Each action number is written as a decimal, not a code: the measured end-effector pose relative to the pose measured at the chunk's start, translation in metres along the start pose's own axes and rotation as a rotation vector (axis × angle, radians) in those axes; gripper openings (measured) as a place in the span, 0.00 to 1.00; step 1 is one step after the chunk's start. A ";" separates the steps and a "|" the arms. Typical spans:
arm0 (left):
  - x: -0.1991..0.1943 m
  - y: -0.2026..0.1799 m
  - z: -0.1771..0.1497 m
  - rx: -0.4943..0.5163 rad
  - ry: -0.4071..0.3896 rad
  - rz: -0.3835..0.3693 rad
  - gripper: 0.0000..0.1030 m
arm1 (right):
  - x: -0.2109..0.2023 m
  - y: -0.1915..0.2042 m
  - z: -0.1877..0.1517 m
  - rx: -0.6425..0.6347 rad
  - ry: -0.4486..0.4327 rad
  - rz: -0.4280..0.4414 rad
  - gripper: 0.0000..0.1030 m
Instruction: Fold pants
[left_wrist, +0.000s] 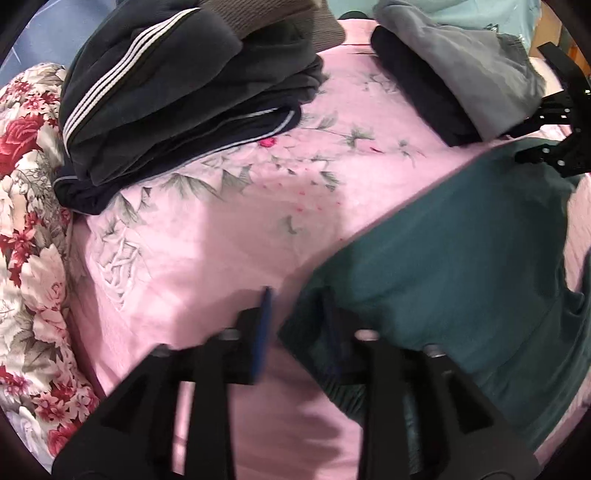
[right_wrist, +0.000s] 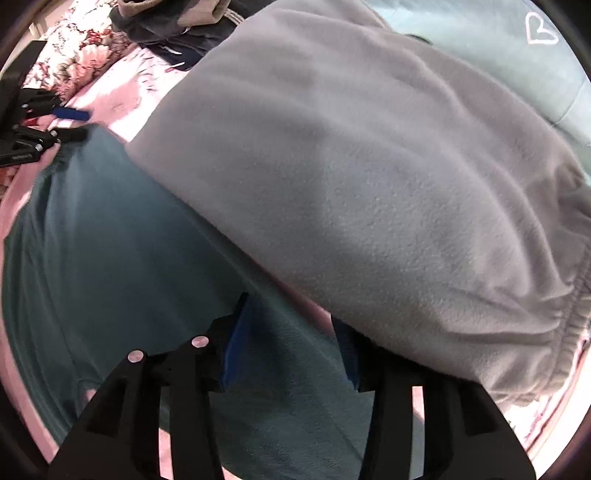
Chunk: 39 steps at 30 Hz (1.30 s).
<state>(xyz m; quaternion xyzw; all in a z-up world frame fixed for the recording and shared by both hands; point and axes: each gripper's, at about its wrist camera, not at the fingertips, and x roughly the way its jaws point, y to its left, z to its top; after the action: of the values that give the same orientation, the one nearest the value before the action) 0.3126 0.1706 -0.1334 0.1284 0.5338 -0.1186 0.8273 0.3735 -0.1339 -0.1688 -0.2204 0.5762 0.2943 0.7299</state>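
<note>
Covering the whole scene, a pink bedsheet with grey-green leaf print and small red petals serves as the work surface. Floral quilt in red and cream bunched along its left edge. Teal pants lie flat across the sheet's right half. Grey fleece garment rests just beside them, its edge overlapping. Dark folded stack with white stripes sits at the far left. Pale blue fabric behind carries a white heart outline; no readable writing. Left gripper spread, one finger over the pants' edge. Right gripper spread over the pants, nothing pinched.
</note>
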 end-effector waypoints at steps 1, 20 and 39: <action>0.002 0.001 0.001 -0.003 0.004 0.000 0.53 | -0.001 -0.002 0.000 0.006 0.005 0.006 0.39; -0.129 -0.025 -0.029 0.147 -0.220 -0.006 0.01 | -0.150 0.084 -0.079 -0.194 -0.161 -0.080 0.01; -0.095 -0.048 -0.079 -0.063 -0.073 -0.278 0.22 | -0.106 0.177 -0.175 -0.172 0.062 -0.030 0.20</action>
<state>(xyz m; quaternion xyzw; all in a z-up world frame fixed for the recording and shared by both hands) 0.1910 0.1575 -0.0823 0.0229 0.5197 -0.2198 0.8253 0.1106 -0.1393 -0.1048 -0.2999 0.5677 0.3250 0.6944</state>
